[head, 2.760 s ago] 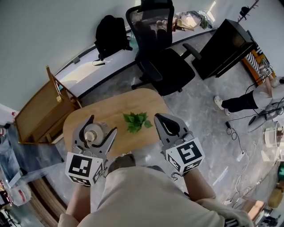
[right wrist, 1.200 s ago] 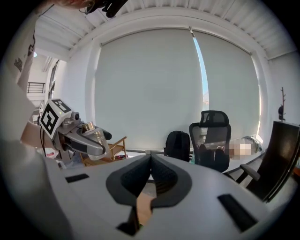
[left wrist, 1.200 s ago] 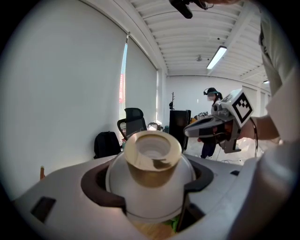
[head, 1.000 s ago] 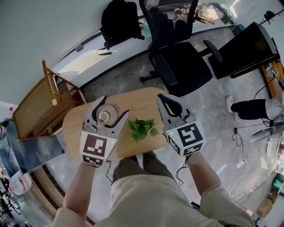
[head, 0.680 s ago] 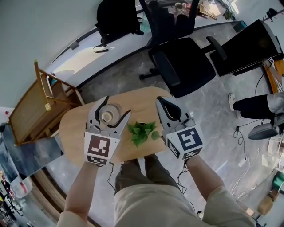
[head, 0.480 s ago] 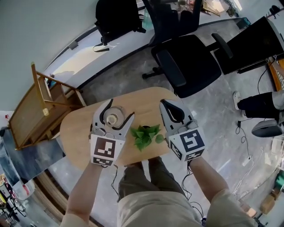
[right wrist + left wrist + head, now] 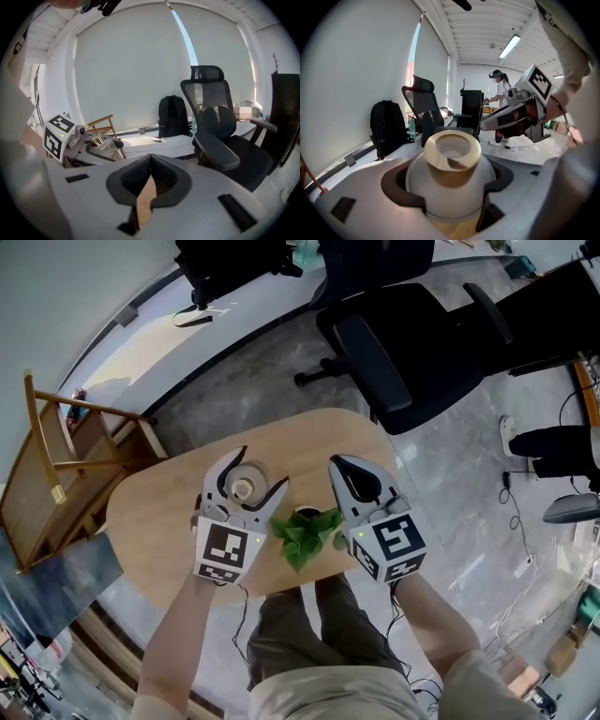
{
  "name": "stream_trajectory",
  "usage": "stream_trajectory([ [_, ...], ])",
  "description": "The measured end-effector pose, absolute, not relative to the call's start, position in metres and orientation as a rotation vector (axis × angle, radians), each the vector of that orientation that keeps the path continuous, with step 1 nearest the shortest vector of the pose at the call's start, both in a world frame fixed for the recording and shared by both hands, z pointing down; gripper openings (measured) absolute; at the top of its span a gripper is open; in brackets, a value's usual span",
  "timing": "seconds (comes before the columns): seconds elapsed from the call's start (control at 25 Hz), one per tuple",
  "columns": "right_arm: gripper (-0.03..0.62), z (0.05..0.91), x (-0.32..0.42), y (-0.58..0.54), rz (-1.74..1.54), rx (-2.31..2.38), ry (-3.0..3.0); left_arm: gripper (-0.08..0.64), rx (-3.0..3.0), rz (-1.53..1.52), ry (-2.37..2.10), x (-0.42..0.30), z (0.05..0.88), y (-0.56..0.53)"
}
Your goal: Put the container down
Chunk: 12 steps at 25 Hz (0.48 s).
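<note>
Container held in left claw, over the counter.
Left claw (image 7: 255,474) is clamped round the container (image 7: 242,489), left of frame centre. It's kept upright, probably to land flat on the counter (image 7: 159,521); can't tell if it's touching. Right claw (image 7: 339,465) is closed and empty, parked past the plant (image 7: 305,532).

Surface finishes, table station
container (image 7: 451,193): glossy white body, matt tan neck; table (image 7: 155,521): smooth pale wood; left gripper (image 7: 263,466) and right gripper (image 7: 150,159): matt grey plastic, black jaw pads; plant (image 7: 302,532): faintly shiny green leaves; floor (image 7: 450,474): polished grey, stone-like.
</note>
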State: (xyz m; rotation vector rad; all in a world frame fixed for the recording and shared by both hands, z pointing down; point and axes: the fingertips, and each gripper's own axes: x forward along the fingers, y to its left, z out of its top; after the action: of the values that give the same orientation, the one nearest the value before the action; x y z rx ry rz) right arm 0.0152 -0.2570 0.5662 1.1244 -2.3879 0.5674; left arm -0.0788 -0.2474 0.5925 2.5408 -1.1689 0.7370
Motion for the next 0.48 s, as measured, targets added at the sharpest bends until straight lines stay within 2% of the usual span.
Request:
stream_trajectory([
  [0.2,-0.005,0.618,0.009,-0.259,0.506,1.062,-2.359,0.337,2.500,0.791,-1.129,-0.081,0.659,-0.244],
  [0.48,-0.005,0.679,0.011,-0.259,0.595,1.049,-2.316,0.337,2.516,0.926,-1.015,-0.085,0.753,-0.236],
])
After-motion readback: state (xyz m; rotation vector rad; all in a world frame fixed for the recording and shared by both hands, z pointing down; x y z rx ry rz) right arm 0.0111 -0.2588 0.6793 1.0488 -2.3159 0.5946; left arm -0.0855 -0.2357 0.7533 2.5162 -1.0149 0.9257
